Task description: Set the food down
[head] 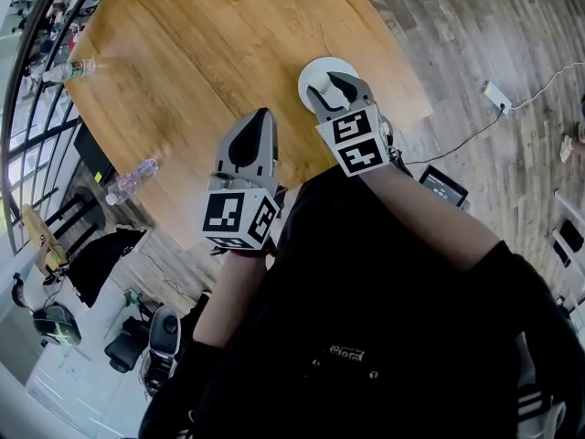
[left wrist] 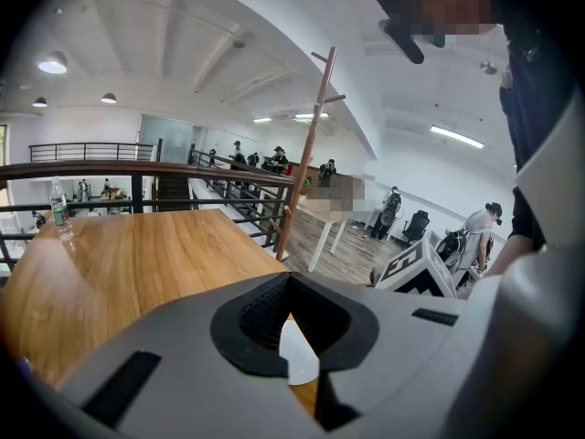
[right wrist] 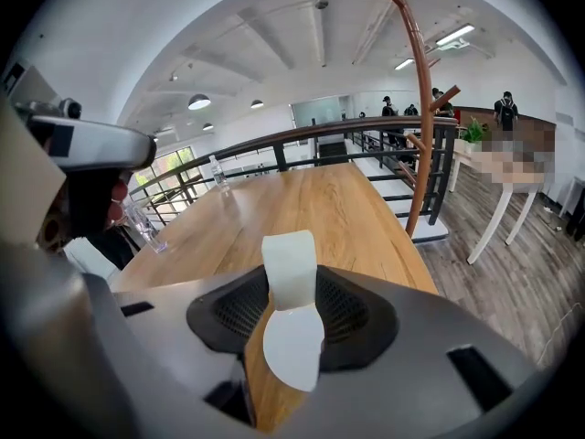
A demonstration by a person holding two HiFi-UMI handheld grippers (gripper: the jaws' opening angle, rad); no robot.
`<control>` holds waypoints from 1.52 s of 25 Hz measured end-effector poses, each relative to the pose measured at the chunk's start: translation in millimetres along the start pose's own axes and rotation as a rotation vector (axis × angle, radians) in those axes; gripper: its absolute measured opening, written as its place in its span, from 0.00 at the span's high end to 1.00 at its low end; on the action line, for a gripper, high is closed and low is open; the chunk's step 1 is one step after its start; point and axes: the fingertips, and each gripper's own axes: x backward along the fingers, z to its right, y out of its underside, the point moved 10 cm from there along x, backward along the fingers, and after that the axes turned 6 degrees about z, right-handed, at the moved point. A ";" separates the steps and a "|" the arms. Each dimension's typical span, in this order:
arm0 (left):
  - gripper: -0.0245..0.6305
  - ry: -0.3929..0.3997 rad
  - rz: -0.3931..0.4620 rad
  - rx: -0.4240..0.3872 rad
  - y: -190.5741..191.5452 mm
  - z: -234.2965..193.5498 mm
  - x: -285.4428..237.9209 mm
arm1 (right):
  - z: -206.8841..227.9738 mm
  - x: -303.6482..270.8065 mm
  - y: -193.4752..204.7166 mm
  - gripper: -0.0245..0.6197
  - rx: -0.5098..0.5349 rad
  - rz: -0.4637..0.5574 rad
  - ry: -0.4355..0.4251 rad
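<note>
- Our left gripper (head: 263, 115), fingers together and empty, hovers idle over the desk (head: 183, 53).
- Our right gripper (head: 331, 88), fingers clamping the food (right wrist: 289, 256), hangs above the plate (head: 315, 67), ready to lower it.

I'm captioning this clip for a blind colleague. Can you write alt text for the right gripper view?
The right hand-held gripper holds a white block of food upright between its jaws above a long wooden table. A clear bottle stands near the table's far left edge, with a dark railing behind and a wooden coat stand at right.
</note>
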 end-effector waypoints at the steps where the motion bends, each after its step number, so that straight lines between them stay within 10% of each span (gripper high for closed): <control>1: 0.96 -0.002 -0.003 0.002 1.2 -0.8 0.2 | 1.2 -3.8 4.4 0.70 -0.001 -0.011 0.003; 38: 0.95 -0.029 -0.036 0.059 22.2 -18.2 2.2 | 12.2 -87.0 88.5 0.69 0.164 -0.363 0.056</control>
